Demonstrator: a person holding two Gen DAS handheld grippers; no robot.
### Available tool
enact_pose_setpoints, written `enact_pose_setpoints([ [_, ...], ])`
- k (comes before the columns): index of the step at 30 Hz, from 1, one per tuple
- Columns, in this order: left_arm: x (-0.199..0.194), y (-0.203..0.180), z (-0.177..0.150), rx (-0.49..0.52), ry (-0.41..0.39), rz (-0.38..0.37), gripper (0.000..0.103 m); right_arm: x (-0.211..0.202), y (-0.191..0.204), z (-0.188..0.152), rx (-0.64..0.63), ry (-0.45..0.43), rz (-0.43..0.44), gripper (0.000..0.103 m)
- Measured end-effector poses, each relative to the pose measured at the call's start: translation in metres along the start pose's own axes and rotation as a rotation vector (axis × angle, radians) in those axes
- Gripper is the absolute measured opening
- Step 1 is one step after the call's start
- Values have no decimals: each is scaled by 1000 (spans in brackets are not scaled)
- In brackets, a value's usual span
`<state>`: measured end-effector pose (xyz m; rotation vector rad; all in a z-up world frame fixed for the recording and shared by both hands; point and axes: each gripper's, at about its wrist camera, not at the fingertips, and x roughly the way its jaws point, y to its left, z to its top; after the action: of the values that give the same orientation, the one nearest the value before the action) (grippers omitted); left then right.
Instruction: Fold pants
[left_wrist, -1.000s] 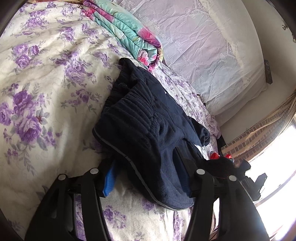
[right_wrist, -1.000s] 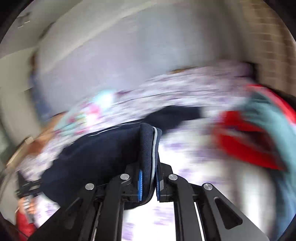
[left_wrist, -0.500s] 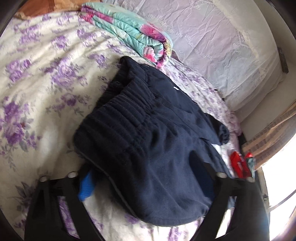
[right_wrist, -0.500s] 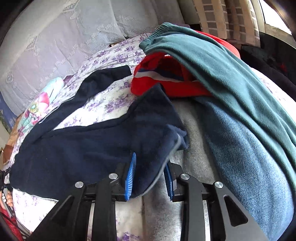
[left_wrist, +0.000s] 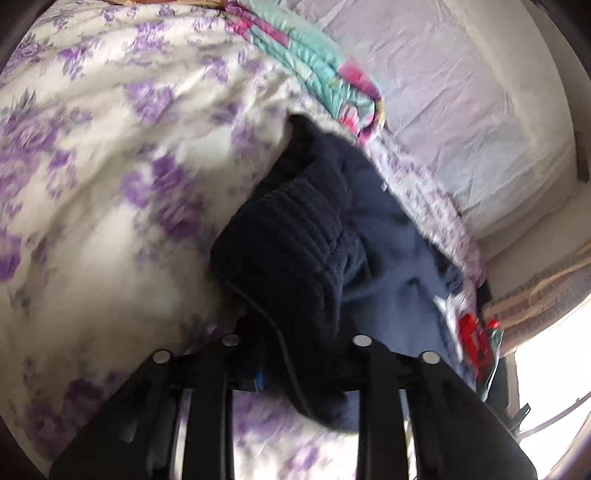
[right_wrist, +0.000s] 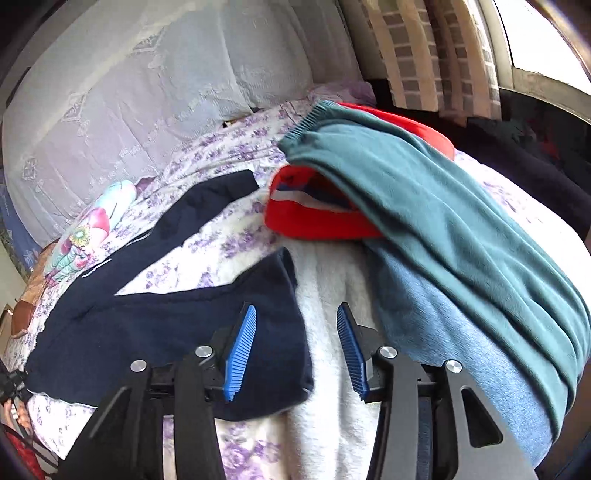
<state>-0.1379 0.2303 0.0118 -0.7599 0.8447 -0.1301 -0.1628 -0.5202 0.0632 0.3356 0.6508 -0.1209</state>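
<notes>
Dark navy pants (right_wrist: 155, 332) lie spread on the floral bed (right_wrist: 229, 236), one leg running to the far side and the other leg's cuff below my right gripper. My right gripper (right_wrist: 293, 345) is open with blue pads (right_wrist: 240, 347) apart, above the cuff and holding nothing. In the left wrist view the ribbed waistband of the pants (left_wrist: 291, 251) is bunched up and hangs between my left gripper's fingers (left_wrist: 295, 369), which are shut on it. The view is motion-blurred.
A teal garment (right_wrist: 443, 206), a red one (right_wrist: 317, 221) and a blue one (right_wrist: 443, 332) are piled on the right of the bed. A folded floral quilt (left_wrist: 317, 66) lies by the padded headboard (right_wrist: 147, 92). A curtain and a window are at the right.
My right gripper has opened and let the pant cuff drop onto the bed. My left gripper has closed on the waistband and moved, bunching the fabric.
</notes>
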Motion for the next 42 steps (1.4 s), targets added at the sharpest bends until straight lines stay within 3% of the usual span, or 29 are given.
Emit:
enact_pose_setpoints([
  [3,-28,-13,4,59,-52,90,48,10,19,5,-26,27,64,46],
  [5,-62,-25,13,94,-203,144,70,23,37,8,-54,53,108,47],
  [7,-81,-43,32,137,-298,201,74,35,53,12,-77,75,141,48],
  [8,-80,-53,45,160,-301,198,74,42,61,14,-82,87,159,49],
  [11,-34,-86,89,246,-193,157,79,68,88,19,-82,130,202,49],
  [14,42,-100,134,297,-119,280,79,83,113,18,-104,172,241,49],
  [16,89,-87,154,232,-37,346,79,84,124,17,-142,182,233,52],
  [18,125,-60,165,98,42,358,78,85,130,20,-176,182,204,54],
  [19,138,-46,166,30,72,328,78,87,132,23,-185,182,187,54],
  [21,140,-50,166,56,7,318,75,96,133,33,-179,189,178,54],
  [22,141,-54,165,88,6,281,52,105,135,41,-163,198,184,54],
  [24,135,-52,164,97,-72,258,28,126,139,56,-125,217,215,54],
  [26,128,-40,170,53,-131,162,17,152,142,71,-92,231,226,54],
  [28,122,-21,176,-28,-164,92,16,187,144,87,-53,249,202,54],
  [30,125,-9,180,-68,-149,51,16,218,141,101,8,268,182,54],
  [32,134,-6,180,-88,-129,50,16,252,132,114,120,287,195,54],
  [34,134,-5,180,-96,-125,47,17,277,135,120,167,305,215,48],
  [37,137,0,182,-125,-119,31,21,313,176,131,24,354,152,47],
  [40,140,6,183,-146,-115,3,23,353,222,155,-123,342,34,49],
  [42,139,8,184,-154,-117,-16,24,380,244,168,-157,363,0,49],
])
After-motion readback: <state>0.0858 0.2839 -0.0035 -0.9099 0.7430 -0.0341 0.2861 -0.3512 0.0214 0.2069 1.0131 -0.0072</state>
